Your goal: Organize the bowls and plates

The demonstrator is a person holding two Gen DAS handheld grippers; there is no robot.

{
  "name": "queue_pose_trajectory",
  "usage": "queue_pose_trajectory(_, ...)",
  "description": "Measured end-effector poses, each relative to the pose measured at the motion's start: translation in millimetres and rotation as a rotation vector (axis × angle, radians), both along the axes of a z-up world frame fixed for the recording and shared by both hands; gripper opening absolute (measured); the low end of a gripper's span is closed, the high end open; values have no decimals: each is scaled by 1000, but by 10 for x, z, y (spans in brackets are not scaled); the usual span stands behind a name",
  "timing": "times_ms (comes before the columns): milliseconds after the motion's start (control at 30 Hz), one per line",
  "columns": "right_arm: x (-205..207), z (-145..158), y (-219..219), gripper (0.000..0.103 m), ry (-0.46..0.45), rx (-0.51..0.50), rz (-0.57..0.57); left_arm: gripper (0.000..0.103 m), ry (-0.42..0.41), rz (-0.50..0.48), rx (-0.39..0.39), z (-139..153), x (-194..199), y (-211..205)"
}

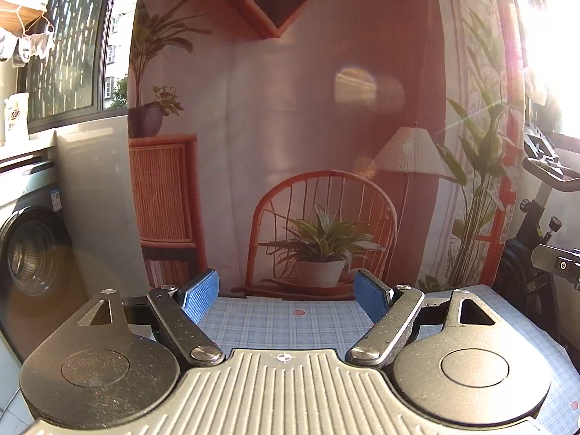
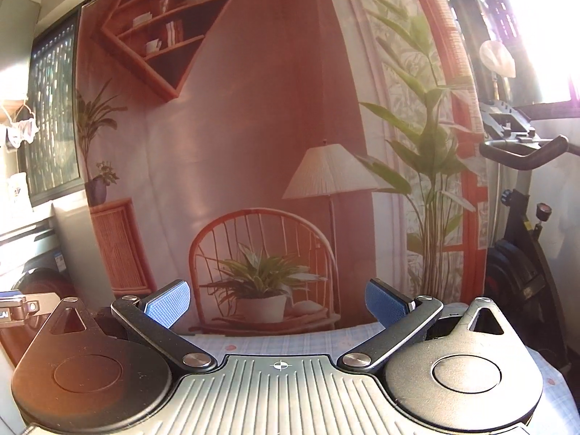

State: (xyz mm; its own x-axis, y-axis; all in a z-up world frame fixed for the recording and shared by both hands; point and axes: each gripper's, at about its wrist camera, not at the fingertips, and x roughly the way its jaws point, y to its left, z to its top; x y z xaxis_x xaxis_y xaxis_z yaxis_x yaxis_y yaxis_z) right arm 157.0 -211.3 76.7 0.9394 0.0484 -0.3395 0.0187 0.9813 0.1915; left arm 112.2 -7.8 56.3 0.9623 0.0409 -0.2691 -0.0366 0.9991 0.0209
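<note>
No plates or bowls show in either view. My left gripper is open and empty, its blue-padded fingers spread wide above a table with a blue checked cloth. My right gripper is also open and empty, its blue pads wide apart over the same cloth. Part of the right gripper shows at the right edge of the left wrist view, and part of the left gripper at the left edge of the right wrist view.
A printed backdrop of a room with chair, lamp and plants hangs right behind the table's far edge. A washing machine stands to the left. An exercise bike stands to the right. Strong sun glare comes from the right window.
</note>
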Motion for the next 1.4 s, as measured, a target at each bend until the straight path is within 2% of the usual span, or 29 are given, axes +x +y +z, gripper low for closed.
queue_pose_trajectory(267,-352,265,-2,103,-7,5,-11,83,-4,-6,-33,89,-300,-30)
queue_pose_trajectory(600,-636,291,9,103,-2,14,-1,83,-12,33,-23,29,-532,-30)
queue_pose_trajectory(1400,-602,229,71,103,28,10,1,83,-10,18,-28,6,-551,34)
